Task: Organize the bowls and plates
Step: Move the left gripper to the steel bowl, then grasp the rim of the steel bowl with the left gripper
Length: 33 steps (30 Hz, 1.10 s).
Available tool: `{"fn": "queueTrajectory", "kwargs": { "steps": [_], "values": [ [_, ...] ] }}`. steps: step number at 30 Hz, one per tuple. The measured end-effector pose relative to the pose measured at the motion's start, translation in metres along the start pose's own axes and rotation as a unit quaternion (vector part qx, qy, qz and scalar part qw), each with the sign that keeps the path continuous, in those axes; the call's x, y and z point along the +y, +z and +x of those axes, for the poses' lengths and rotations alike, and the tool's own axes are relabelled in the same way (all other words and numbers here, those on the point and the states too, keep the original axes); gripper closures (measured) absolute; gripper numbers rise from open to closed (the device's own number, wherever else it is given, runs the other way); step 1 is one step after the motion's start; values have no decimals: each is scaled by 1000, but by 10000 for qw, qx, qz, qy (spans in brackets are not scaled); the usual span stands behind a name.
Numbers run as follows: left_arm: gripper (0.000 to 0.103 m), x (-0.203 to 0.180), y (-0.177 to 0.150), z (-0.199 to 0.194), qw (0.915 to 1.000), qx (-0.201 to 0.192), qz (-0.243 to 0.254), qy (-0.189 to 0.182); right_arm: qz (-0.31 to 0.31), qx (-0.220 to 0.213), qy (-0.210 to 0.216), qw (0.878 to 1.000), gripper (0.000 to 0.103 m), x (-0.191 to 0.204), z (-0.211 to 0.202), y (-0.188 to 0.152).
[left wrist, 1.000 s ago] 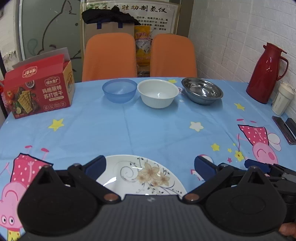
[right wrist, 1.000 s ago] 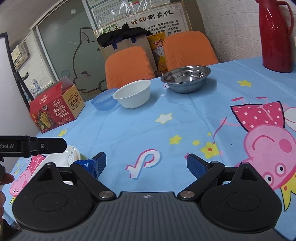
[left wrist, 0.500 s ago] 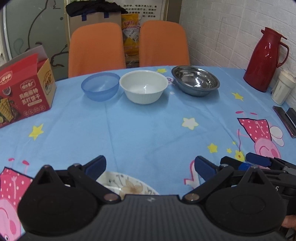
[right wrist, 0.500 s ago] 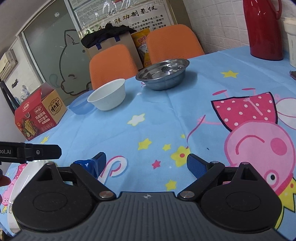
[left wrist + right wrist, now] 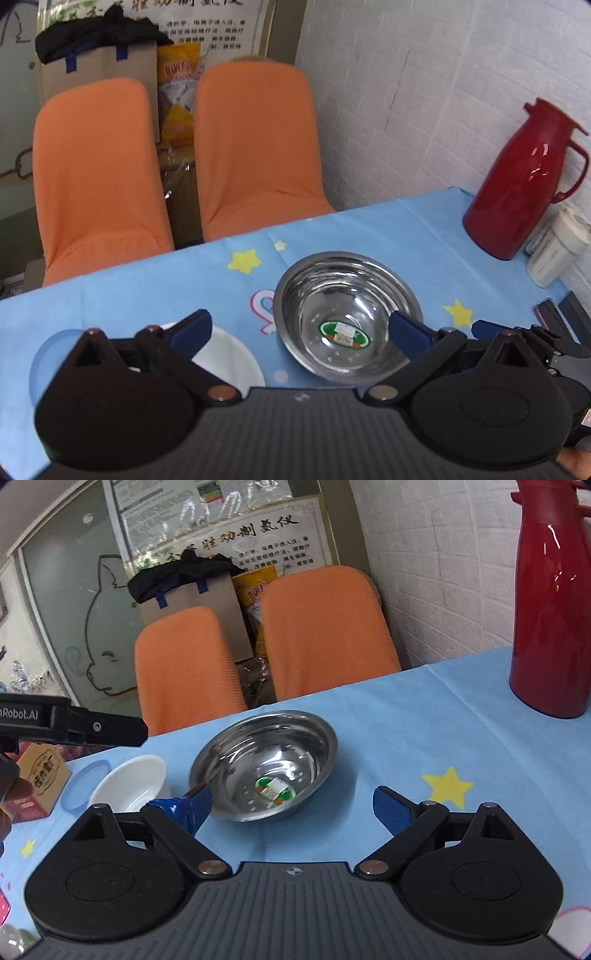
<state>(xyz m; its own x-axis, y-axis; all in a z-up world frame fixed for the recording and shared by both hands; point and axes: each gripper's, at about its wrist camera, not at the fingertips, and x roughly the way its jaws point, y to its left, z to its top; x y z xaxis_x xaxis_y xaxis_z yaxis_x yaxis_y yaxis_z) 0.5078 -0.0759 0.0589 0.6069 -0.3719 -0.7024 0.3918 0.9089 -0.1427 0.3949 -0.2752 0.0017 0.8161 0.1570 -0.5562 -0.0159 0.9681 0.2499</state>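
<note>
At twelve o'clock sits the steel bowl (image 5: 266, 764), so my right gripper (image 5: 291, 806) (jaws spread, empty) straddles it for pickup.

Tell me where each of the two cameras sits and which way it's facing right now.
Left wrist view: sits on the left gripper, looking down over the steel bowl toward orange chairs; its own open fingers show, and the right gripper at the right edge.
Right wrist view: sits on the right gripper, facing the steel bowl; its open fingers show, and part of the left gripper at the left.
Shared: steel bowl, white bowl, red jug, chairs.
</note>
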Motion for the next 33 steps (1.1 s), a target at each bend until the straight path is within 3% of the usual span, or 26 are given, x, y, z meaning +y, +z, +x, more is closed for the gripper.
{"fn": "queueTrajectory", "kwargs": {
  "steps": [4,7,9,10,12,17,22,29,33],
  "values": [
    [8,0,16,68,9984,547,15,123,129,475,-219,9985,22,-12,53,11],
    [24,1,17,99,9961,877,58,70,72,779,-265,9966,20,-11,81,8],
    [43,0,12,111,9943,1053,166,79,-151,698,-275,9971,22,-4,87,7],
    [43,-2,10,114,9939,1068,257,109,-249,719,-219,9969,23,-1,89,7],
    [58,-8,6,114,9935,1008,509,150,-417,666,-59,9969,24,5,91,6],
    [60,-16,5,114,9921,1070,628,166,-655,688,335,9949,26,22,88,2],
    [61,-19,6,104,9922,1100,584,36,-439,730,351,9958,27,19,74,3],
    [61,-42,-8,54,9939,923,610,27,-468,547,248,9971,25,28,30,0],
    [61,-56,-38,15,9946,878,560,22,-532,494,236,9971,24,37,-11,-17]
  ]
}}
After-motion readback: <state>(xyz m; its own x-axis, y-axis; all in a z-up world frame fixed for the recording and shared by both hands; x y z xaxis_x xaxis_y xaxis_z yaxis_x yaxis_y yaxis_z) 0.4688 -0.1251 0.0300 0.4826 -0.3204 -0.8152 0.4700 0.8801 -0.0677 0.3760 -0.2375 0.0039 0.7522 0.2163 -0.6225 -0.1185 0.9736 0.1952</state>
